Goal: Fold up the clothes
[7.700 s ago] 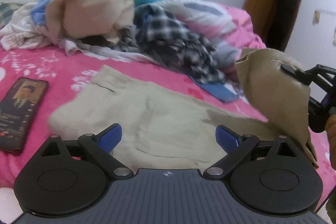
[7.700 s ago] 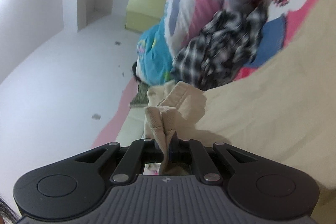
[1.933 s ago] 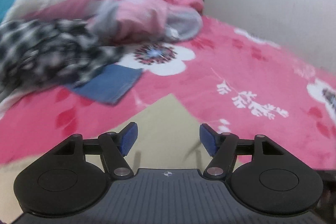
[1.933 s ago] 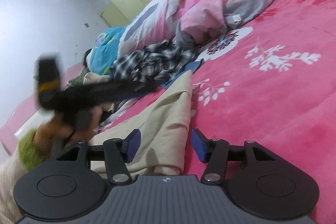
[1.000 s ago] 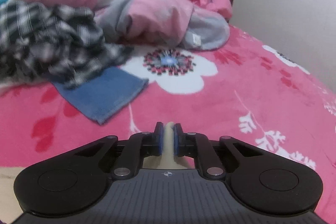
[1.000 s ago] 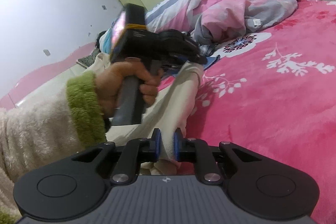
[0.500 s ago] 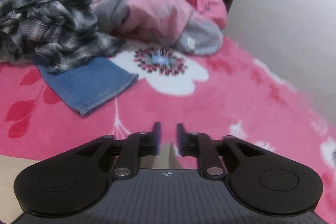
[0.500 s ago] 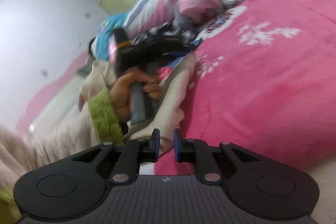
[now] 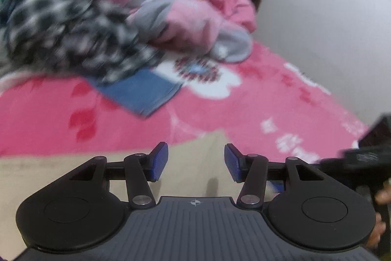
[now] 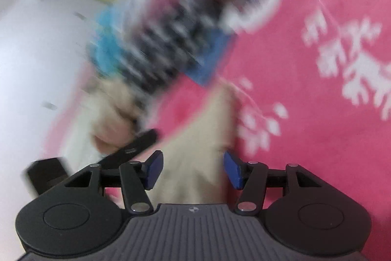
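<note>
- Two grippers, both with jaws spread wide and nothing between the blue pads: the left gripper (image 9: 196,161) and the right gripper (image 10: 193,170) each hover over the beige garment (image 9: 195,151)
- No brand name or readable writing shows; each gripper body bears only a small crosshair mark
- The beige garment lies flat on the pink floral bedspread (image 9: 244,111), its pointed corner just ahead of the left jaws
- In the left view the other gripper enters at the right edge, blurred, with fingers on its handle
- Farther off, a blue denim piece (image 9: 144,92) sticks out from under a black-and-white checked shirt (image 9: 66,36)
- Beyond lies a pink and grey heap (image 9: 195,26), blurred, against a white wall
</note>
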{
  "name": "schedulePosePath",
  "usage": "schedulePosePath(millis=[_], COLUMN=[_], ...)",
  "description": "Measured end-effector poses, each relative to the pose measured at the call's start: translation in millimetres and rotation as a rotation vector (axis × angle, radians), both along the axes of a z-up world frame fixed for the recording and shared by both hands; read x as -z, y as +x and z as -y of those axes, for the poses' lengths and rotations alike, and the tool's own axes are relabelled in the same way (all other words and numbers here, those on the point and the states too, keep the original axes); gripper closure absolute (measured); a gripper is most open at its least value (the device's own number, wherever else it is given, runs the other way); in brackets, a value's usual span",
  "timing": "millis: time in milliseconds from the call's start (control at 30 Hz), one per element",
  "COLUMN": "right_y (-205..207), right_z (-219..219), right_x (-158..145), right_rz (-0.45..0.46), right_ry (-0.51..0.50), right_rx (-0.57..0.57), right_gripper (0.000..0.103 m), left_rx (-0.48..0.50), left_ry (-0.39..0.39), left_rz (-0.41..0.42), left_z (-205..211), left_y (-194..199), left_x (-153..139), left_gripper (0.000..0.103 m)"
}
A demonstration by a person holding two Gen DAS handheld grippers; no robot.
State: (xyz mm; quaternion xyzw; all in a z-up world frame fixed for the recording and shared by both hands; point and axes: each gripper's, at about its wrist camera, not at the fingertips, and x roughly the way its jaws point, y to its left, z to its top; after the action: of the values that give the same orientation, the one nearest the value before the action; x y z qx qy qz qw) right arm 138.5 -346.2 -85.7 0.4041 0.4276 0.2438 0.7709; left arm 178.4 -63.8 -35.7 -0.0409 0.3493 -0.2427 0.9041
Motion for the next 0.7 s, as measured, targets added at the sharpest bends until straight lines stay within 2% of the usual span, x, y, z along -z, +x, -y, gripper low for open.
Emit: schedulePosePath(millis=[33,100,133,167,233,300,433,567,700], right_y=[5.8,-11.0,-23.9,-37.5,-69.6,-92.9,-102.7,-112.5,-128.5], right_z=[-4.9,-8.1,-8.9,-9.9,-14.0,-12.4,3.9,17.5,25.1], right_x=[6.5,5.6,5.2,4.6,2.0,-2.4,-15.4,-29.4,-18.5], right_rz=[-0.049,-0.047,-0.056,-0.063,-0.057,-0.023,-0.014,0.017,-0.047], right_ry=[-0.025,-0.019,0.012,0.035,0.009,-0.004,0.063,0.097,0.133], right_rx=[-0.02,-0.068,-0.098,-0.124,-0.145,-0.109,-0.034,0.035,0.129], right_gripper=[0.062,0.069,0.078,0.081,0.082,0.083,0.085,0.088,0.086], left_rx=[0.002,0.001,-0.003,-0.004,-0.001,0.006,0.005,0.04,0.096], left_ry=[0.009,0.009,-0.003,-0.025,-0.062,-0.077,-0.086,-0.098,-0.102], left_rz=[-0.006,-0.023,-0.035,-0.04,-0.042,-0.04,-0.022,0.039,0.076], left_z=[-4.4,-12.6,-16.3,-19.5,-24.6,-27.6,-38.3,-64.3,-85.7], left_y=[-3.1,-4.0,-1.2,0.7,2.6,3.1,-2.7,-35.0,-73.9], left_x=[1.9,9.9,16.4,18.8,20.5,20.9,14.0,-8.7,-23.3], left_gripper=[0.053,0.054,0.054,0.054,0.054,0.054,0.054,0.053,0.052])
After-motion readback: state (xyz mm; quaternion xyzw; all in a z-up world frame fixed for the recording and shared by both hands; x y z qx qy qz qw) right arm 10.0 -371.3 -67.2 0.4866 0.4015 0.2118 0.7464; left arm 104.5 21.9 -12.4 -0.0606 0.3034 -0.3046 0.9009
